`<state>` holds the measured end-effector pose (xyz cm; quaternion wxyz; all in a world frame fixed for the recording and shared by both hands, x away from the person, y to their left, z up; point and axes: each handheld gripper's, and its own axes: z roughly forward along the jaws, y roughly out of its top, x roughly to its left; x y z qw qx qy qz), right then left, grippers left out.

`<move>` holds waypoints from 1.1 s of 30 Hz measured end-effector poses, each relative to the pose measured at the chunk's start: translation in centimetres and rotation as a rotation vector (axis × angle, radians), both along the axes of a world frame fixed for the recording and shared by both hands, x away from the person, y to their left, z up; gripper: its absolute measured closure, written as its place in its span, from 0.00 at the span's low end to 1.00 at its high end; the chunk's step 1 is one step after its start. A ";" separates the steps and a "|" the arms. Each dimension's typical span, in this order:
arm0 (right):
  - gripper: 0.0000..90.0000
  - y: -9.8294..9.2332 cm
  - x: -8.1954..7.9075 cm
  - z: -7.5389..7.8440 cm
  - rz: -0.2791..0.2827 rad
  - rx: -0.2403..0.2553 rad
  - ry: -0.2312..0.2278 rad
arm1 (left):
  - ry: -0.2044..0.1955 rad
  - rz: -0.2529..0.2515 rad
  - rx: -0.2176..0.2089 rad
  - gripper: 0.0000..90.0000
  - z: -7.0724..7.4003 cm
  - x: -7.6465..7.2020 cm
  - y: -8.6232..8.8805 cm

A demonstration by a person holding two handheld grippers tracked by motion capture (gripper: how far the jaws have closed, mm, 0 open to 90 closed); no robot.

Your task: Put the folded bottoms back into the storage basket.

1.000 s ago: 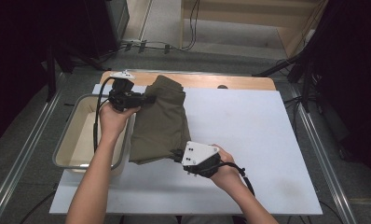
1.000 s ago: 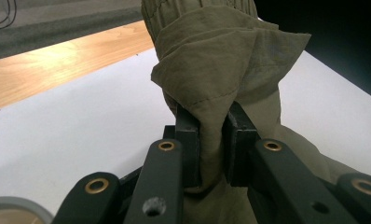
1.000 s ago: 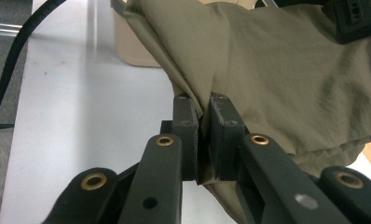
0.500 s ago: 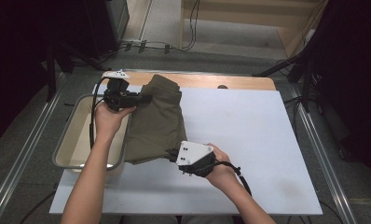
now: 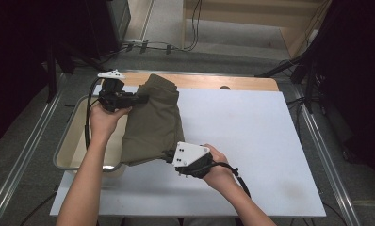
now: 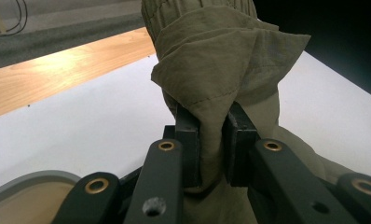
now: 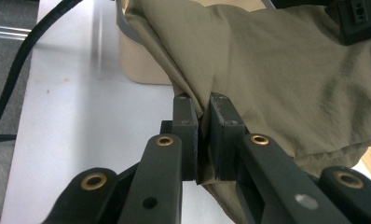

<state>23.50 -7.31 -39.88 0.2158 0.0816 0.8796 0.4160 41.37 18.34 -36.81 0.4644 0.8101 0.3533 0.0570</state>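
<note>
The garment (image 5: 155, 120) is lying with its long axis running near to far, tilting slightly rightward toward the far end; its gathered, elasticated end is pointing far, toward the bare wooden strip (image 5: 242, 82), and its near end is pointing toward the person. It is sitting at the left of the white table (image 5: 251, 136), its left edge draping over the rim of the bin (image 5: 65, 146); it is olive-green, thin, creased and folded into a long flat stack, with stitched hems showing in the left gripper view (image 6: 221, 56). The left gripper (image 5: 139, 99) is clenching a bunched fold at the far left corner, cloth squeezing up between its jaws (image 6: 211, 135); the right gripper (image 5: 169, 155) is clenching the near edge, a thin layer of cloth (image 7: 267, 70) passing between its closed jaws (image 7: 203, 135); the bin's cream wall (image 7: 141, 65) is sitting just beyond them.
</note>
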 end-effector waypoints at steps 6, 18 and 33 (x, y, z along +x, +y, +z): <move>0.89 0.6 0.1 0.0 0.008 0.001 0.002 | 0.001 0.006 0.002 0.87 0.1 0.0 0.6; 0.89 1.4 0.2 0.0 0.001 0.006 -0.009 | -0.001 0.016 0.006 0.87 0.2 -0.2 1.5; 0.88 2.6 0.4 0.2 0.003 -0.001 0.008 | -0.002 0.026 0.004 0.87 0.2 -0.4 2.8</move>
